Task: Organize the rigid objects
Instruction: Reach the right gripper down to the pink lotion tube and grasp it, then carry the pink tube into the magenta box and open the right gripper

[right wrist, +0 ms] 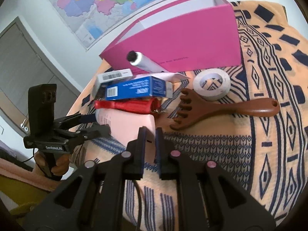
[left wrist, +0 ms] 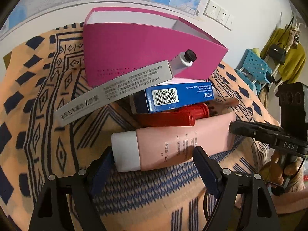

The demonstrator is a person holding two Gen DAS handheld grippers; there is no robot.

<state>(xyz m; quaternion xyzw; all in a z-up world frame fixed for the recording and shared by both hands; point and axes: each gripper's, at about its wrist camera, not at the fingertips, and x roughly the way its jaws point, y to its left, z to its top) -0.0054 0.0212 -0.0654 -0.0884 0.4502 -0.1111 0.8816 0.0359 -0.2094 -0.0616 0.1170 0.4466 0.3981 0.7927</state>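
Main risk: the pink tube [left wrist: 173,146] lies at the front of a loose heap on the patterned cloth [left wrist: 48,96], with the red bottle [left wrist: 173,116] touching its far side and the blue carton [left wrist: 173,96] stacked on that. The grey carton [left wrist: 113,90] and the small silver tube [left wrist: 182,59] lean against the magenta box [left wrist: 144,46]. Dragging the pink tube instead of lifting it clean would likely topple the stack. The tube body looks soft, so a squeeze mid-body could deform it or let it slip; the white cap end is the stiffer grip. Left tool [left wrist: 152,159]: jaws wide open, straddling the cap end of the pink tube, fingers just beside it, not visibly clamped. It comes in low from the near side, nearly level with the counter. Right tool [right wrist: 150,134]: jaws almost closed, only a narrow gap, tips at the flat tail of the pink tube [right wrist: 130,127]; can't tell if it's pinching the tail or just touching. Both tools on one tube could fight each other. The wooden scraper [right wrist: 221,113] and tape roll [right wrist: 211,84] sit apart to the right, untouched, and the magenta box stands open at the back.
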